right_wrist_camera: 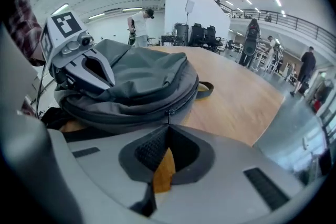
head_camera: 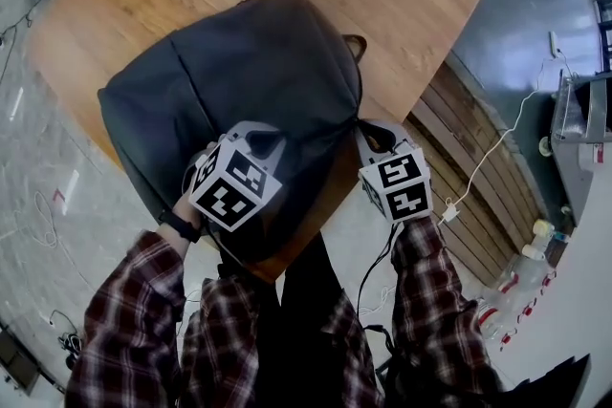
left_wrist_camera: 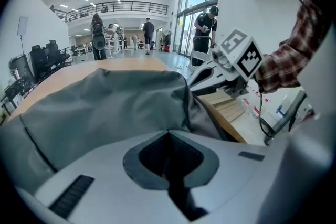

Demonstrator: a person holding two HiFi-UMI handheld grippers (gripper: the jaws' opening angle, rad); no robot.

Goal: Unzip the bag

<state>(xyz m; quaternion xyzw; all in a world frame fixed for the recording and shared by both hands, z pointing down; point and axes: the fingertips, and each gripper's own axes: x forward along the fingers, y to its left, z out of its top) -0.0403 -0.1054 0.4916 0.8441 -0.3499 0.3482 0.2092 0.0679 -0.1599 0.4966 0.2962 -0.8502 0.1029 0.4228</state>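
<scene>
Mid-frame, right gripper [right_wrist_camera: 168, 127] clamped the zipper pull [right_wrist_camera: 169, 115], left gripper [left_wrist_camera: 168, 134] pinched the bag [left_wrist_camera: 105, 107]; unzipping apparently not begun.

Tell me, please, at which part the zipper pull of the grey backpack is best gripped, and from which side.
Grip the zipper pull by its small free tab, which stands out from the zip line on the side wall of the backpack. Come from the person's side, low and about level with the table, so the jaws close across the thin tab. The right gripper appears shut on it this way.
</scene>
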